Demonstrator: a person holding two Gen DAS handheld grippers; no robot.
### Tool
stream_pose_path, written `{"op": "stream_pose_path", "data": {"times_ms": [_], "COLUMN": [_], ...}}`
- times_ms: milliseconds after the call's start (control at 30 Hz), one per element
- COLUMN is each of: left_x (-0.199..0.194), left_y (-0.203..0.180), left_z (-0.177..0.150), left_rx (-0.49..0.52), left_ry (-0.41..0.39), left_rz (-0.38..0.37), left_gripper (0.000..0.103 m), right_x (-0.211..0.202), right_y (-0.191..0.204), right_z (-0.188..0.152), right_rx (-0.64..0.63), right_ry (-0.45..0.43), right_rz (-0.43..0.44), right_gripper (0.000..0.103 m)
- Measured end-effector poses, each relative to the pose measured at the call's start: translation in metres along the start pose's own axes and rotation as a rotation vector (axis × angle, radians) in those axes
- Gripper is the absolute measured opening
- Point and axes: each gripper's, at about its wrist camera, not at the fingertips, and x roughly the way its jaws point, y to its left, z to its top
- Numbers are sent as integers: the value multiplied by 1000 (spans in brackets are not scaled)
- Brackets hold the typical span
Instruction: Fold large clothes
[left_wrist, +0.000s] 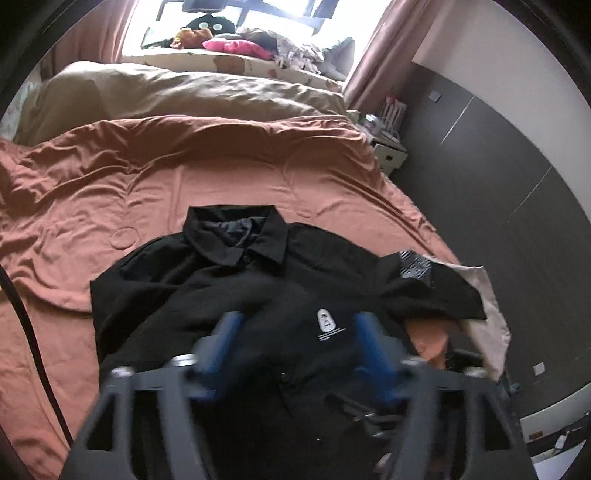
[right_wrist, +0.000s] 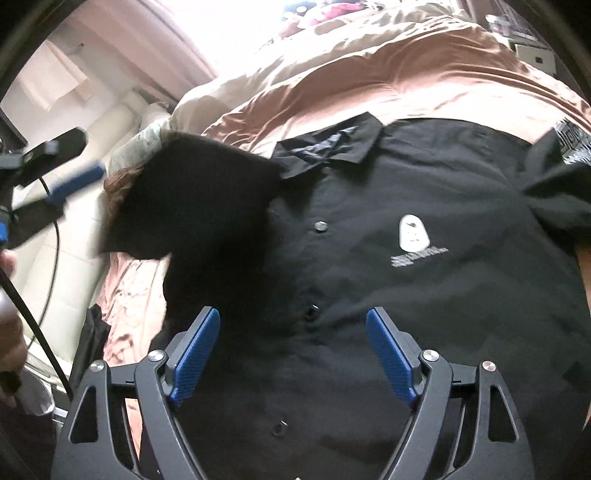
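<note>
A black short-sleeved button shirt (left_wrist: 207, 291) with a white chest logo (left_wrist: 326, 321) lies face up on the rust-coloured bedspread (left_wrist: 184, 177), collar pointing away. It fills the right wrist view (right_wrist: 369, 258). My left gripper (left_wrist: 297, 325) is open and blurred, hovering over the shirt front near the logo. My right gripper (right_wrist: 293, 325) is open over the button placket, empty. The shirt's left sleeve (right_wrist: 192, 199) is folded up and blurred. The left gripper (right_wrist: 62, 177) also shows at the left edge of the right wrist view, away from that sleeve.
A beige duvet (left_wrist: 177, 92) lies beyond the bedspread. Soft toys (left_wrist: 229, 40) sit on the window ledge. A white bedside unit (left_wrist: 388, 151) stands right of the bed by a dark wall panel (left_wrist: 498, 206). A black cable (left_wrist: 33, 328) hangs at left.
</note>
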Motion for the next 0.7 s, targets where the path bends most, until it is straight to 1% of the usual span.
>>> {"op": "stream_pose_path", "data": {"times_ms": [33,133,267,400,500,600,700], "left_x": [0,-5,-25,-47,-58,-68,-77], "left_y": [1,11,40,78,103,126,146], "left_z": [-4,-14,-31,-56,-73,-91,-108], "left_rx": [-4,-29,-68,-138,-181,-211,-244], "left_ry": [0,-1,-31,-64,-68,-74,-80], "left_rz": [11,12,78,159,175,195,202], "left_gripper": [75,76,75,75,75,75,75], "right_x": [-1,-5,-5,1,14,36,62], "right_y": [-2,-2,14,38,60,82,104], "right_z": [-1,-2,0,3,4,2,-3], "right_rx": [3,-8,-67,-132,-190,-256,-331], "right_ry": [0,3,7,6,17,57,97], "right_rz": [-2,-13,-29,-54,-74,-106,-161], "right_gripper": [81,81,81,81,81,81,81]}}
